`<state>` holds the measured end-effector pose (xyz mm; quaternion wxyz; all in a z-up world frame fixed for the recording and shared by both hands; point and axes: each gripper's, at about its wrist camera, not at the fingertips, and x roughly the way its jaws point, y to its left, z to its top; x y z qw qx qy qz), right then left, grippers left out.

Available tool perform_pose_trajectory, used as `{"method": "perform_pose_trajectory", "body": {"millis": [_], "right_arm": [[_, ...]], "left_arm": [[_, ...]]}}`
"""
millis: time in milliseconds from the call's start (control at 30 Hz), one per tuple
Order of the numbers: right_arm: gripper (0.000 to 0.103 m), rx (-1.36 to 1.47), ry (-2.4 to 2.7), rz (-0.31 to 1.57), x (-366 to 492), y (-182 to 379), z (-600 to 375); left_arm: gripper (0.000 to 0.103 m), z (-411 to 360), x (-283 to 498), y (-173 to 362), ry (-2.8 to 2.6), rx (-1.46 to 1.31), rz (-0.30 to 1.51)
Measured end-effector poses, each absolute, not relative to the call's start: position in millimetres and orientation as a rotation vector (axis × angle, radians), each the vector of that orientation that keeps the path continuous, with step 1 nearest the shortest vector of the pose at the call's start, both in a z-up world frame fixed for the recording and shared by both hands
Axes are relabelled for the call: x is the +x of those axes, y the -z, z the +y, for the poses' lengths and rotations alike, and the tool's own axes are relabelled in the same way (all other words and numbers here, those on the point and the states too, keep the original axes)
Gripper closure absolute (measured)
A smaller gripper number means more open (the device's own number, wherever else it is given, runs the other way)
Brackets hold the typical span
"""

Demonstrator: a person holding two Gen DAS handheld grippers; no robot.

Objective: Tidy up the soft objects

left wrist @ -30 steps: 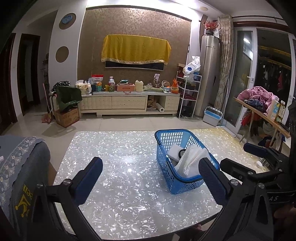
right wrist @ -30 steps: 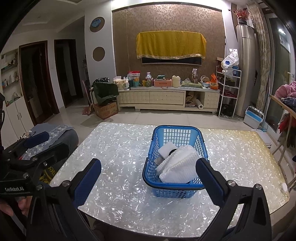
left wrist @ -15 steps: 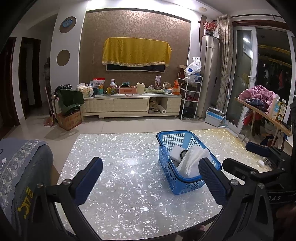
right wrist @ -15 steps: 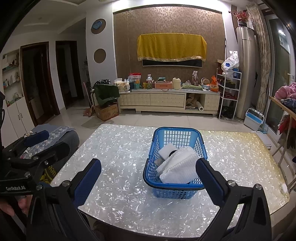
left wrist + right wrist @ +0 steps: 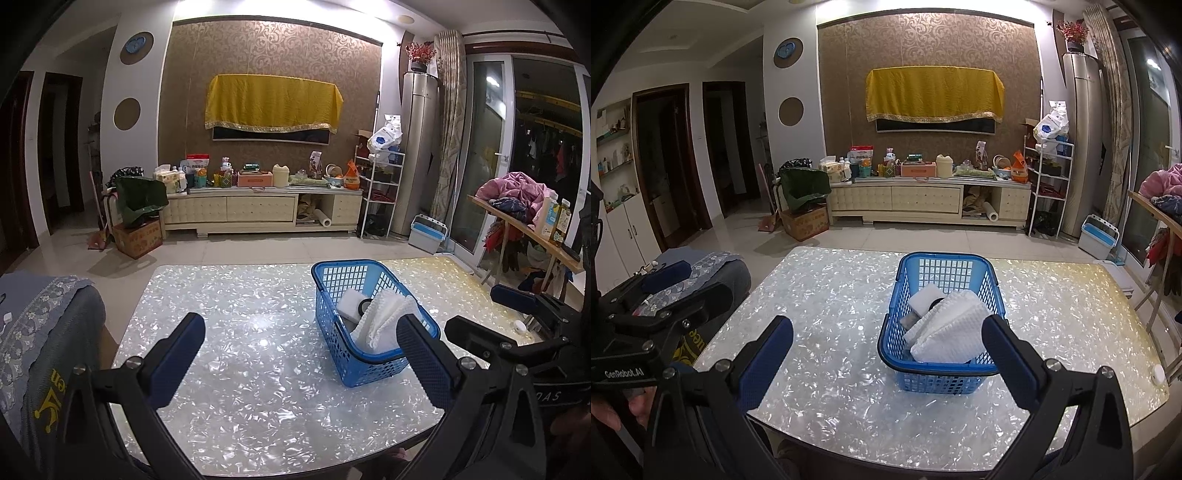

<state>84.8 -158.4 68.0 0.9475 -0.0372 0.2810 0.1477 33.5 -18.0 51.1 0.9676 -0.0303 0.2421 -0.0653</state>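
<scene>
A blue plastic basket (image 5: pixel 940 314) stands on a glossy, pearl-patterned table (image 5: pixel 831 302), toward the right of the tabletop. Inside it lie a folded white waffle-textured cloth (image 5: pixel 951 332) leaning against the near wall, a white sponge-like block (image 5: pixel 923 300) behind it, and a small dark round item partly hidden between them, too hidden to identify. The left gripper (image 5: pixel 301 349) is held above the near edge of the table, its two blue-padded fingers spread wide apart and holding nothing; the basket sits just beyond its right finger. The right gripper (image 5: pixel 886 349) is likewise held over the near edge with its fingers wide apart and empty, the basket seen between them and clear of both pads. To the table's left stands a chair draped in a grey-blue embroidered cover (image 5: pixel 33 317). A small white round object (image 5: pixel 1157 372) rests near the table's right edge.
</scene>
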Motion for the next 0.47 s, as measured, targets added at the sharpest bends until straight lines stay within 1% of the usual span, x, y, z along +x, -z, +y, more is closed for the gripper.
{"method": "perform_pose_trajectory", "body": {"millis": [467], "right_arm": [[0.001,-0.068,-0.301,0.575,82.8,-67.9,-158.5]], "left_arm": [[0.0,-17.8,30.4,-53.0,0.13,-0.067,0.49]]}}
